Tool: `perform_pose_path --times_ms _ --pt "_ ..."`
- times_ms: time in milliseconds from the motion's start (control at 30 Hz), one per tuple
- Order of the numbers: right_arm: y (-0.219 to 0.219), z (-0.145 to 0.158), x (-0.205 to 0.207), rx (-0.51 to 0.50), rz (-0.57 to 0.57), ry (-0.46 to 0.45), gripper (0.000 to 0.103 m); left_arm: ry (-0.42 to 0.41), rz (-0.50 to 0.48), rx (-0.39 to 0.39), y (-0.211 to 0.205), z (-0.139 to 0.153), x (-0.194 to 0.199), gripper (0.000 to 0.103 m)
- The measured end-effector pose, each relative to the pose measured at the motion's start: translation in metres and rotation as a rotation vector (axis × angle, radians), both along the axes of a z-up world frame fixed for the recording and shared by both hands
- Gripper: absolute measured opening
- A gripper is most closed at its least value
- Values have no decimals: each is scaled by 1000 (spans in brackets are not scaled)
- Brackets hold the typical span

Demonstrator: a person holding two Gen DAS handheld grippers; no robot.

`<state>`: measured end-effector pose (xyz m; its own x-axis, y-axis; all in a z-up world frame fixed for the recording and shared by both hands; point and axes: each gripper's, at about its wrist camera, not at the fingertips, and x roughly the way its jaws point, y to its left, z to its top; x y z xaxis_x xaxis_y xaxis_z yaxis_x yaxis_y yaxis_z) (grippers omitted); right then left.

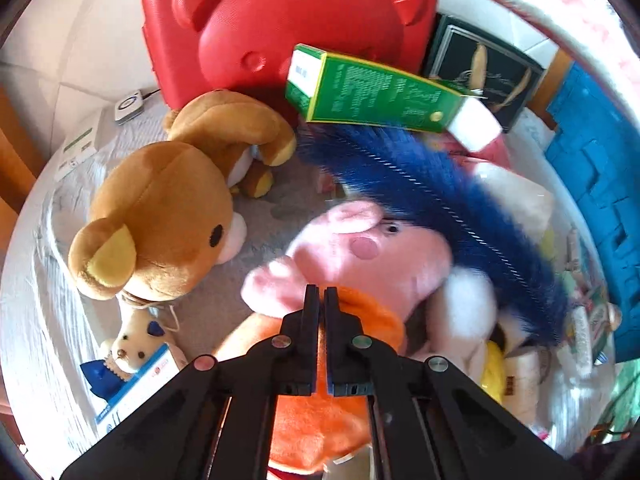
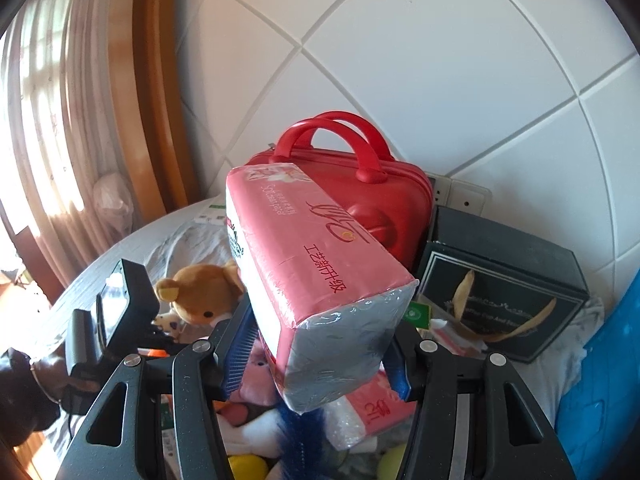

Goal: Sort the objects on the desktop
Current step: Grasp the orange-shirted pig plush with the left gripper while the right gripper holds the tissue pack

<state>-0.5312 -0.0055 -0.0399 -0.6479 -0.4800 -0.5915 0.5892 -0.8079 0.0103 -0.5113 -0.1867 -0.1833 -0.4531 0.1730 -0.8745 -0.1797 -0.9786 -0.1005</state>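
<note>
The right gripper (image 2: 316, 364) has its jaws part-way open and pressed on the two long sides of a pink tissue pack (image 2: 316, 276), which it holds up in the middle of the right wrist view. The pack's long axis runs away from the camera, toward the upper left of the frame and the red case (image 2: 384, 204) standing against the tiled wall; its silvery end faces the lens. Wherever the pack is to go, the move turns on that axis, since the far end leads and would likely meet the case first. The left gripper (image 1: 321, 294) is closed with nothing between its jaws, low in the left wrist view just above an orange plush (image 1: 312, 412) and a pink pig plush (image 1: 360, 256). A brown bear plush (image 1: 160, 216) lies to the left on the cloth-covered bench (image 1: 36, 320), and a blurred green box (image 1: 376, 96) and blue brush (image 1: 452, 200) cross the upper right. The right hand alone carries the pack.
</note>
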Motion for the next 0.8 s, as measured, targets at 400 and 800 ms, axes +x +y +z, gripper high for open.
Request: perform_pose_path --times_ms 400,800 --pt "-2 2 4 -3 17 -4 56 -41 -164 -25 25 2 2 18" --pt "2 9 3 -15 15 -8 57 -15 -185 -74 22 6 5 103"
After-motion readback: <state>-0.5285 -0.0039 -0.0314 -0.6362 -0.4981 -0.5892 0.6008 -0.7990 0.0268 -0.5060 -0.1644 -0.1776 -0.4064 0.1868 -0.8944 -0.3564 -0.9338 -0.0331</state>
